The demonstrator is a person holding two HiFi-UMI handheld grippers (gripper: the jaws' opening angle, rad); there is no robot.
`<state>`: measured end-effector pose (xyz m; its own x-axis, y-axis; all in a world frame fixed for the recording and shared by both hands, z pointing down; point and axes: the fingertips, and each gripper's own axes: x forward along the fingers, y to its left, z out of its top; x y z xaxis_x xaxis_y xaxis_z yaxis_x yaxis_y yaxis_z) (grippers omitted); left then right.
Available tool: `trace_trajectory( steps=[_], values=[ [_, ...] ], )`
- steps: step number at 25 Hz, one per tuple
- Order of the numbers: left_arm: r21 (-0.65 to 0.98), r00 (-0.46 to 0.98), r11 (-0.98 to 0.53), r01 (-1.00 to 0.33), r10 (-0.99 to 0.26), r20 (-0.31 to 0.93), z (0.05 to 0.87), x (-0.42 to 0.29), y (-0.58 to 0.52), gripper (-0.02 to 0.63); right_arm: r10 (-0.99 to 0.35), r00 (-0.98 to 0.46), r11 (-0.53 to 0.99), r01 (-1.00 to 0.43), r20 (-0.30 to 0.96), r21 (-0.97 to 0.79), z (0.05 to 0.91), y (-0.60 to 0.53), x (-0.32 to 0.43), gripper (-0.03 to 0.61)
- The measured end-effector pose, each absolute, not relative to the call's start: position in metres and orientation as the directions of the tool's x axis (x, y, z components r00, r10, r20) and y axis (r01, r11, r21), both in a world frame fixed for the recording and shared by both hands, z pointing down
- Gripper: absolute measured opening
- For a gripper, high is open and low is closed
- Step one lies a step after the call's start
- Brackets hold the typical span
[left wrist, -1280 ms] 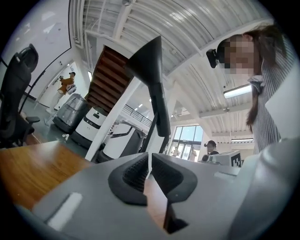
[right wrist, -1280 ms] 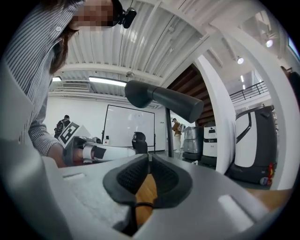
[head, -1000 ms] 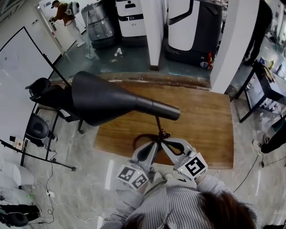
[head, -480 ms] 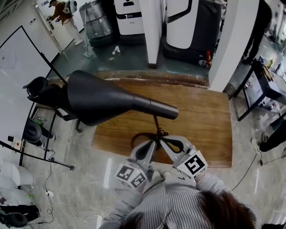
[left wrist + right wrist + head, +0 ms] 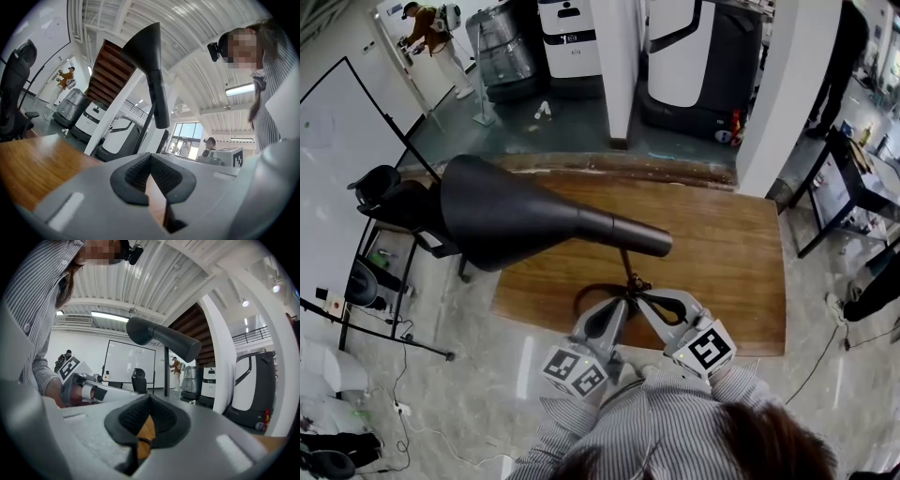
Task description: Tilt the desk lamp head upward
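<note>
**Both grippers shut, low by the lamp's stem**

The lamp (image 5: pixel 525 220) stands at the near middle of the table (image 5: pixel 722 253). Its black cone head reaches out over the table's left part, wide mouth to the left, narrow end to the right. In the head view the head lies roughly level, high above the wood. A thin stem (image 5: pixel 628 262) drops from the narrow end to a dark loop (image 5: pixel 586 295) on the table.

The left gripper (image 5: pixel 623 302) and the right gripper (image 5: pixel 643 300) sit side by side at the near edge, tips pointing in toward the foot of the stem. The left gripper's pads meet at their tips, with only bare wood showing in the slot below them. The right gripper's pads meet as well. A thin dark line crosses the slot beneath them, and I cannot tell what it is. Neither gripper touches the head, which hangs well above both.

A whiteboard (image 5: pixel 337 122) and a chair (image 5: pixel 380 183) stand left of the table.
</note>
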<state>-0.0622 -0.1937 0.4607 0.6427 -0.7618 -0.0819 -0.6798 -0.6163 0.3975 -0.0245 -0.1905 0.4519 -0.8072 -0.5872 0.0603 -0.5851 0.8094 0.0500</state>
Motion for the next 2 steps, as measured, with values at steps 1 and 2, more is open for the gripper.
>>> trace_trajectory(
  steps=[1, 2],
  values=[
    [0.399, 0.643, -0.616, -0.679, -0.761, -0.082, 0.4602, -0.0622, -0.1940, 0.003, -0.590, -0.805, 0.808, -0.588, 0.063, 0.052, 0.4528, -0.1909, -0.0235, 0.000],
    [0.400, 0.644, -0.617, -0.678, -0.761, -0.082, 0.4598, -0.0623, -0.1943, 0.003, -0.592, -0.803, 0.806, -0.590, 0.065, 0.054, 0.4537, -0.1914, -0.0226, 0.000]
  ],
)
